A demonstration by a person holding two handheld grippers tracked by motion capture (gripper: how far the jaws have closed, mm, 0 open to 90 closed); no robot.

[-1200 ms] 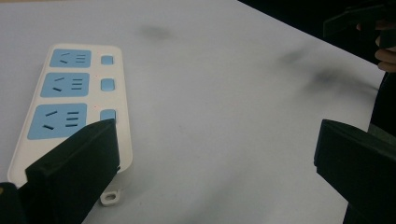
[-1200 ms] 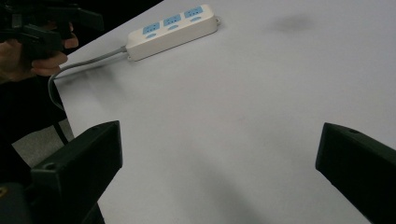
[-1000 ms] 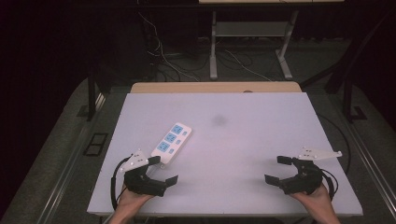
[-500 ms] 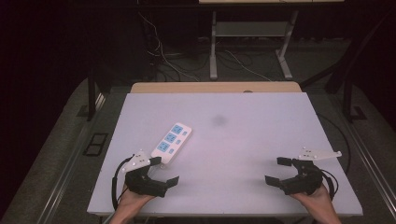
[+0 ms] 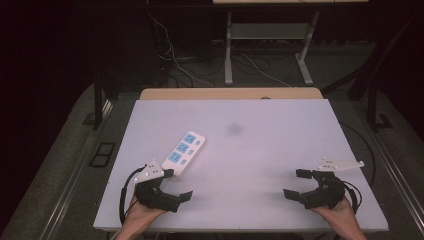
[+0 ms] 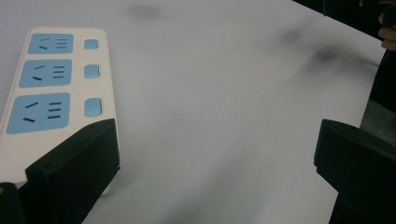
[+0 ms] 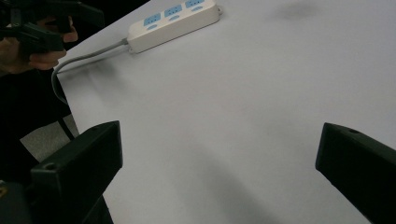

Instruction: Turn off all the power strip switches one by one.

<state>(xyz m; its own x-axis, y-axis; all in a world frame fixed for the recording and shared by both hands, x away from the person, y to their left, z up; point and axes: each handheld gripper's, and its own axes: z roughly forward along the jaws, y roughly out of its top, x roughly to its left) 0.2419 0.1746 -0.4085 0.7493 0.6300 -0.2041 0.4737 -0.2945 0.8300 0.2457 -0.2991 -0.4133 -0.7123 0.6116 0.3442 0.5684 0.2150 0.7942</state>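
We count one strip point(image 5: 184, 152) with three sockets and two grippers, left point(image 5: 172, 186) and right point(image 5: 299, 183), both wide. They sit on a white table point(image 5: 260, 150), strip at 10 o'clock, dark room behind.

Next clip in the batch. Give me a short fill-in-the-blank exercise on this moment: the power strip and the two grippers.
1. The power strip has ___ blue sockets.
2. Both the left gripper and the right gripper have their jaws ___.
3. The gripper nearer the power strip is the ___ one.
4. The power strip lies flat on the white ___.

Missing words: three; open; left; table
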